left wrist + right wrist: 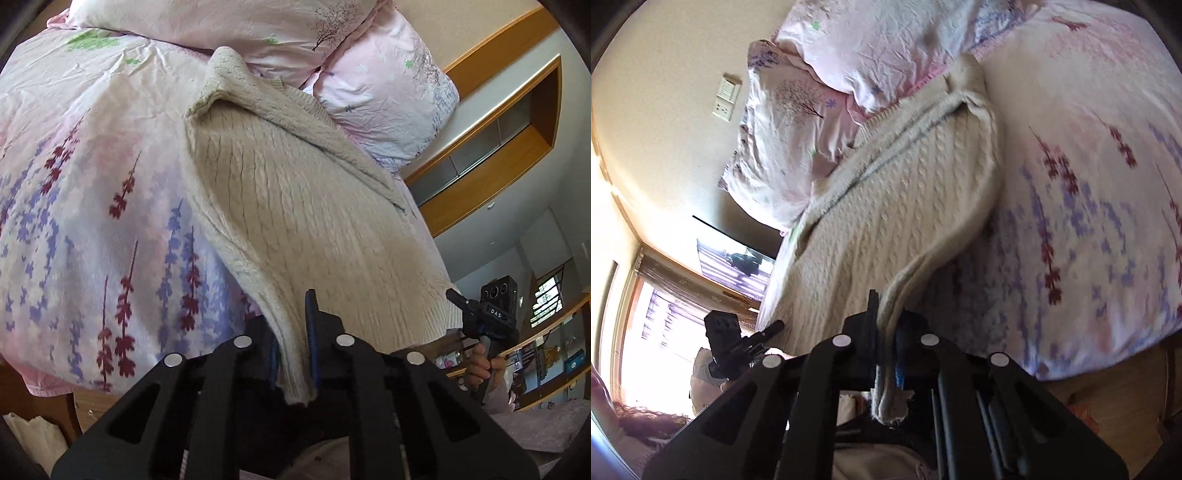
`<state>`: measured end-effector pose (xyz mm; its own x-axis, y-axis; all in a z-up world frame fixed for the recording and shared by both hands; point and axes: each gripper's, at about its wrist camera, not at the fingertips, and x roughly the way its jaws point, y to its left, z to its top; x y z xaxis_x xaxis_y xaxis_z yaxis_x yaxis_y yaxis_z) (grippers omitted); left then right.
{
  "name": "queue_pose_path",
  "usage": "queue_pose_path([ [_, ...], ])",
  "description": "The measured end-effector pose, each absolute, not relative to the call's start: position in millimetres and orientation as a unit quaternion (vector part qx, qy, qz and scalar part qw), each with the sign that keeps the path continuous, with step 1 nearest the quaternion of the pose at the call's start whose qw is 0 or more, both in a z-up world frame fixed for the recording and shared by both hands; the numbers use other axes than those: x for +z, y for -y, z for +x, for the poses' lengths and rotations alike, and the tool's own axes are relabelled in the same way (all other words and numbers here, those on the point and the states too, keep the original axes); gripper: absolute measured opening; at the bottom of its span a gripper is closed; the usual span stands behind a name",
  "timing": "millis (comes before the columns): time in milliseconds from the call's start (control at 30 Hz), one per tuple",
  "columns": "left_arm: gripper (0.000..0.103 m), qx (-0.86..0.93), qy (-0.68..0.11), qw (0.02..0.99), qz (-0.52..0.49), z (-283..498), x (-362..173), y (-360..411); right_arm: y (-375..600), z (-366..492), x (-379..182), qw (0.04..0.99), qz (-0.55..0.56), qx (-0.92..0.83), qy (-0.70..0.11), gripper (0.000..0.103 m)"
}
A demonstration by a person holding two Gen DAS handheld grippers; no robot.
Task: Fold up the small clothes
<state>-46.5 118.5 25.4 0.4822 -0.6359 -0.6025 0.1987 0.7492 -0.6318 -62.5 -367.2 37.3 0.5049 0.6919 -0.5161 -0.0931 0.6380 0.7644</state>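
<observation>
Left wrist view: sweater [295, 206] hem is pinched by left gripper [293, 354] and right gripper [886, 354]; long axis runs away twd pillows [258, 33].

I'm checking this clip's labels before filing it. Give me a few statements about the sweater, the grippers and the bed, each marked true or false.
1. The left gripper is shut on the sweater's edge. True.
2. The right gripper hangs open, away from the garment. False: it is shut on an edge of the sweater.
3. The sweater is dark blue and smooth. False: it is cream, with a cable-knit texture.
4. The sweater lies on a floral bedcover. True.
5. Pillows sit beyond the sweater's far end. True.
6. The sweater is folded into a small square. False: it lies stretched out lengthwise, held at its near hem.
</observation>
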Motion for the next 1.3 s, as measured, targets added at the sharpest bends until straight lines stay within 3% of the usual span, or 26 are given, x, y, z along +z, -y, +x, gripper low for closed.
queue_pose_path([
  [267, 0.007, -0.207, -0.333, 0.894, -0.219, 109.5, 100.3, -129.2, 401.8, 83.2, 109.9, 0.835, 0.397, 0.240, -0.296, 0.007],
  [300, 0.013, -0.189, -0.331, 0.898, -0.218, 139.0, 103.0, -125.6, 406.0, 110.3, 107.8, 0.836, 0.412, 0.220, -0.286, 0.008],
  [333, 0.019, -0.172, -0.337, 0.900, -0.218, 168.7, 102.6, -121.9, 409.0, 137.0, 99.8, 0.835, 0.431, 0.191, -0.285, 0.017],
  [367, 0.036, -0.149, -0.351, 0.898, -0.218, 197.2, 98.4, -118.5, 410.4, 161.3, 88.3, 0.831, 0.443, 0.154, -0.298, 0.026],
  [400, 0.056, -0.123, -0.371, 0.891, -0.232, 218.1, 90.6, -120.7, 411.0, 178.7, 75.5, 0.828, 0.448, 0.116, -0.317, 0.046],
  [433, 0.064, -0.095, -0.393, 0.881, -0.248, 231.2, 82.3, -125.7, 412.2, 186.6, 62.9, 0.821, 0.452, 0.085, -0.337, 0.051],
  [500, 0.068, -0.079, -0.411, 0.867, -0.270, 233.5, 72.0, -142.1, 413.4, 186.1, 46.6, 0.809, 0.459, 0.081, -0.358, 0.053],
  [600, 0.079, -0.081, -0.390, 0.879, -0.261, 212.6, 65.9, -168.2, 414.6, 172.2, 50.3, 0.844, 0.397, 0.075, -0.353, 0.068],
  [767, 0.077, -0.138, -0.446, 0.821, -0.327, 216.3, 21.6, -183.9, 408.7, 166.0, 48.9, 0.845, 0.380, 0.106, -0.361, 0.070],
  [867, 0.069, -0.166, -0.446, 0.808, -0.346, 219.3, 6.6, -176.1, 398.0, 163.8, 47.9, 0.847, 0.358, 0.111, -0.376, 0.070],
  [900, 0.050, -0.177, -0.452, 0.802, -0.349, 223.5, 3.6, -170.5, 395.7, 163.0, 46.9, 0.847, 0.354, 0.114, -0.380, 0.070],
  [967, 0.023, -0.177, -0.468, 0.780, -0.376, 230.0, -9.5, -164.9, 393.9, 162.2, 46.2, 0.845, 0.351, 0.121, -0.385, 0.070],
  [1000, 0.018, -0.180, -0.469, 0.768, -0.397, 232.3, -13.4, -163.6, 394.4, 161.2, 46.8, 0.844, 0.351, 0.125, -0.387, 0.070],
  [1133, 0.014, -0.240, -0.419, 0.768, -0.421, 230.0, 24.6, -132.5, 409.0, 146.6, 60.5, 0.860, 0.332, 0.113, -0.372, 0.070],
  [1300, 0.014, -0.404, -0.391, 0.717, -0.412, 250.2, 83.8, 0.4, 439.2, 128.0, 84.6, 0.891, 0.296, 0.046, -0.340, 0.070],
])
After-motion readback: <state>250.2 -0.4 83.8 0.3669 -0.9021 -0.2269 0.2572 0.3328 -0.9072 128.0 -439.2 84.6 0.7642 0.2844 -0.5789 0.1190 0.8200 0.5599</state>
